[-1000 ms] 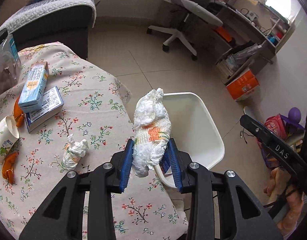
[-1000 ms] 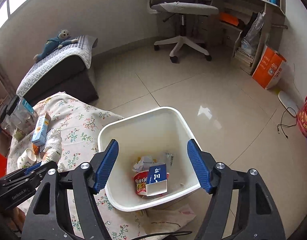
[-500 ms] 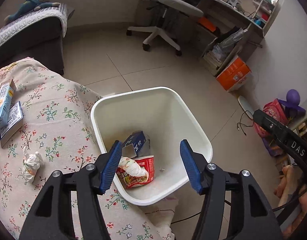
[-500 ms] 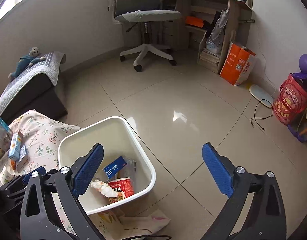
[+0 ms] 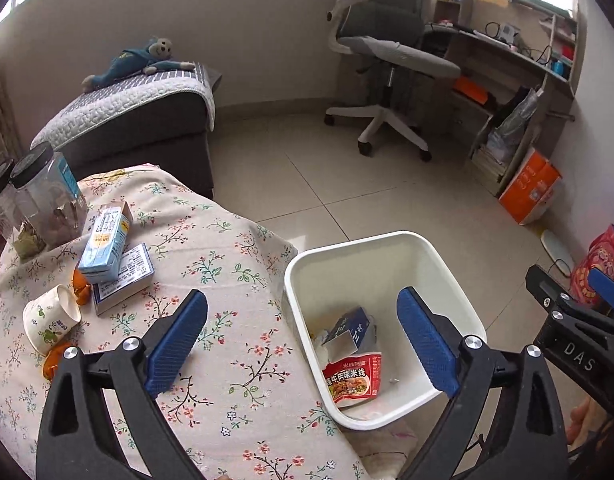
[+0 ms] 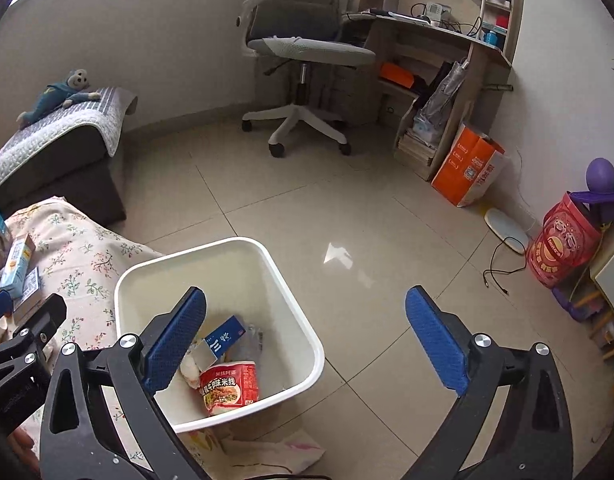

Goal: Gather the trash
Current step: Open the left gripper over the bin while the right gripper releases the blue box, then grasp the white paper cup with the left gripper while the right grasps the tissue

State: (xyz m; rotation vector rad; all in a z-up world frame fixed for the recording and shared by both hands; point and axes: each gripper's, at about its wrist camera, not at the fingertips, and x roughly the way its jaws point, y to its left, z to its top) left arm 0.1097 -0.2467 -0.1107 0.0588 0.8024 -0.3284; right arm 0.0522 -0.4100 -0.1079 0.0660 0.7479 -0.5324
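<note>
- My left gripper hovers over the edge where the floral worktop meets the white bin, tilted down and forward; its blue fingers are spread wide with nothing between them.
- My right gripper hangs above the bin and the tiled floor, its fingers equally wide apart and empty.
- The bin stands on the floor, right against the worktop's draped side.
- Inside it a red noodle cup lies on its side, its printed face up with Chinese characters I can see but not read reliably from here; a dark blue carton with an open flap lies tilted just behind it, and something white and crumpled sits beside the cup.
- Still on the worktop: a light blue drink carton lying flat on a small white box with fine print, both with their long axes running away from me; a paper cup tipped on its side with its mouth towards the box; orange peel scraps near the cup.
- The other gripper's black body at the right of my left view carries the letters "DAS".
</note>
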